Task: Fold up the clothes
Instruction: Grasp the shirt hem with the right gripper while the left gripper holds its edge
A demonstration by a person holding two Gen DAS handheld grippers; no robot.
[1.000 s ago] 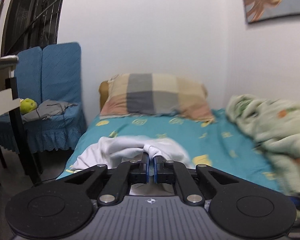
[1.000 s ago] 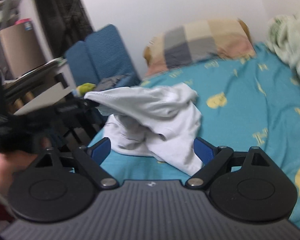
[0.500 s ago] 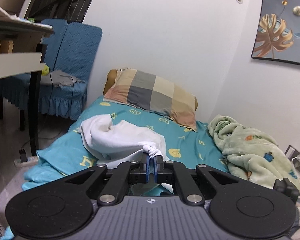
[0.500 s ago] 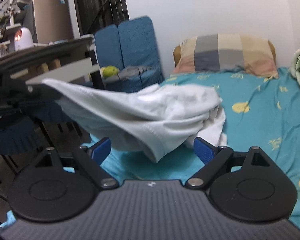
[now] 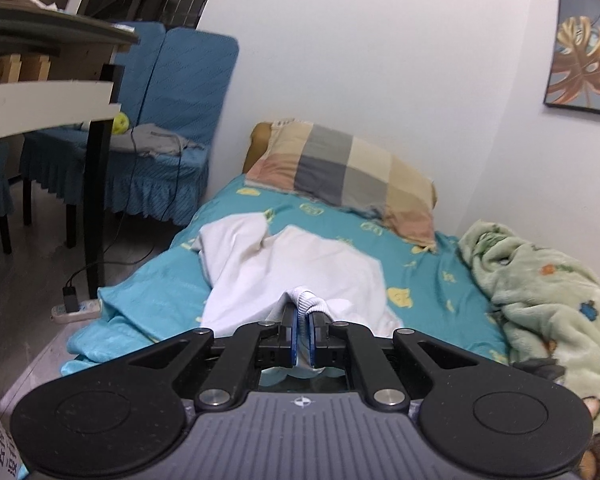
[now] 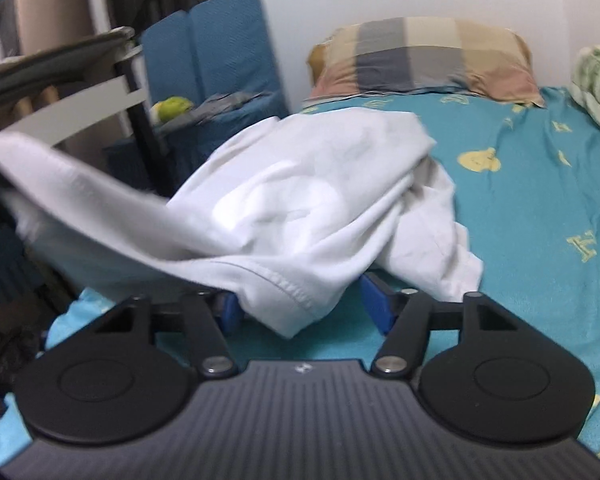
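A white garment (image 5: 296, 264) lies partly on the teal bed sheet (image 5: 428, 280). My left gripper (image 5: 303, 322) is shut on a ribbed edge of it and holds that edge above the bed. In the right wrist view the garment (image 6: 300, 208) stretches up toward the left, and a hemmed corner hangs between the blue pads (image 6: 374, 304) of my right gripper (image 6: 298, 304). The right jaws stand apart around that corner, not pressed on it.
A checked pillow (image 5: 340, 172) lies at the head of the bed. A green blanket (image 5: 540, 280) is piled on the right side. A blue-covered chair (image 5: 172, 120) and a desk (image 5: 40, 80) stand left of the bed. A power strip (image 5: 76, 308) lies on the floor.
The left gripper has pulled the garment back and spread it flatter over the bed. The right gripper has moved in so the hanging corner sits between its jaws, which have narrowed.
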